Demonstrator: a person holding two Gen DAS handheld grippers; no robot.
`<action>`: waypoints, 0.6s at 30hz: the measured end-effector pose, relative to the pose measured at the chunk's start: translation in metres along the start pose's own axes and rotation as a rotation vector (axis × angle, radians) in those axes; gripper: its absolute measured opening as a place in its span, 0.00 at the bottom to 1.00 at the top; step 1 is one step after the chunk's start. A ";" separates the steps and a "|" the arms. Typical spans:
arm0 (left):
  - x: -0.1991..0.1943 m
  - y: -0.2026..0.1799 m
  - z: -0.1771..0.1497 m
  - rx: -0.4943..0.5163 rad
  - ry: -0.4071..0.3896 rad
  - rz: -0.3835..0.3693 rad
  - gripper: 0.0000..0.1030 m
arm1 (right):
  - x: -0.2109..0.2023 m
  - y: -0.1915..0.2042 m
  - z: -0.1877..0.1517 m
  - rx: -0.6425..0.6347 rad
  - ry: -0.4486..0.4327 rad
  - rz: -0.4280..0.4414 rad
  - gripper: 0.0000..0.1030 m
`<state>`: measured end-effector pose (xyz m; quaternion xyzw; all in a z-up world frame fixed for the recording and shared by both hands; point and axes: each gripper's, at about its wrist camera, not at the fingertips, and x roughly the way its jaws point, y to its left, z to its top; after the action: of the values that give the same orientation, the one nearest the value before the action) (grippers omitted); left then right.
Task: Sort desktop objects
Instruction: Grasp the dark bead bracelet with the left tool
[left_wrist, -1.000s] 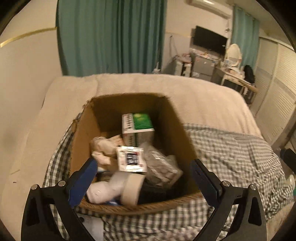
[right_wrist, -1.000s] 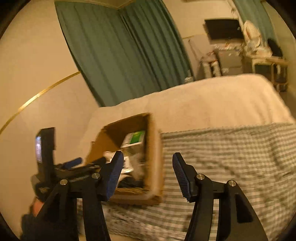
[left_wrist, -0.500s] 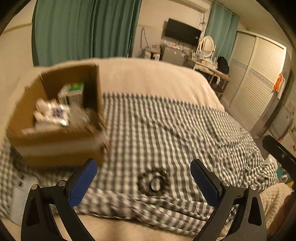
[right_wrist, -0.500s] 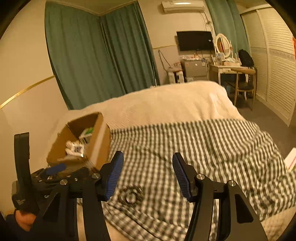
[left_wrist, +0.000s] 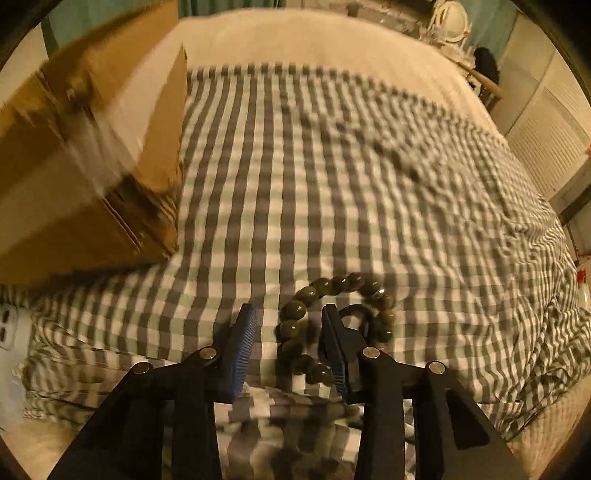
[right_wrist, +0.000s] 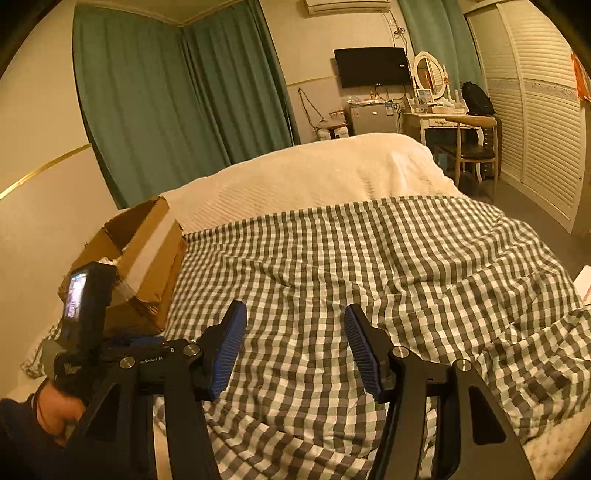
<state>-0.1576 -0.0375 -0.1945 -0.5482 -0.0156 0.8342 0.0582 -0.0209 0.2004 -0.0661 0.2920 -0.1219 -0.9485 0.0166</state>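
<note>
A ring of round, glossy dark-olive beads, the bracelet (left_wrist: 334, 321), lies on the soft grey-and-white checked cloth (left_wrist: 332, 177), and the left gripper (left_wrist: 290, 345) straddles the ring's near-left arc: its ribbed blue pads stand narrowly parted, one outside the loop and one inside, not visibly pressing the beads. Only the left wrist view shows the bracelet, with the blurred corrugated cardboard box (left_wrist: 85, 155) well apart at upper left. The right wrist view instead shows the right gripper (right_wrist: 295, 349) spread wide and empty above bare checked cloth, the taped box (right_wrist: 136, 266) at its left.
</note>
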 end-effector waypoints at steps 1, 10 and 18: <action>0.003 -0.003 -0.001 0.014 0.013 -0.019 0.38 | 0.004 -0.002 -0.002 0.004 0.004 0.006 0.54; -0.006 -0.004 -0.003 0.033 -0.035 -0.064 0.10 | 0.021 -0.018 -0.014 0.075 0.039 0.019 0.54; -0.062 0.012 -0.007 -0.007 -0.279 -0.186 0.10 | 0.032 0.005 -0.022 0.050 0.091 0.046 0.54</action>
<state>-0.1273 -0.0565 -0.1416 -0.4234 -0.0770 0.8932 0.1305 -0.0353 0.1879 -0.0998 0.3324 -0.1512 -0.9302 0.0367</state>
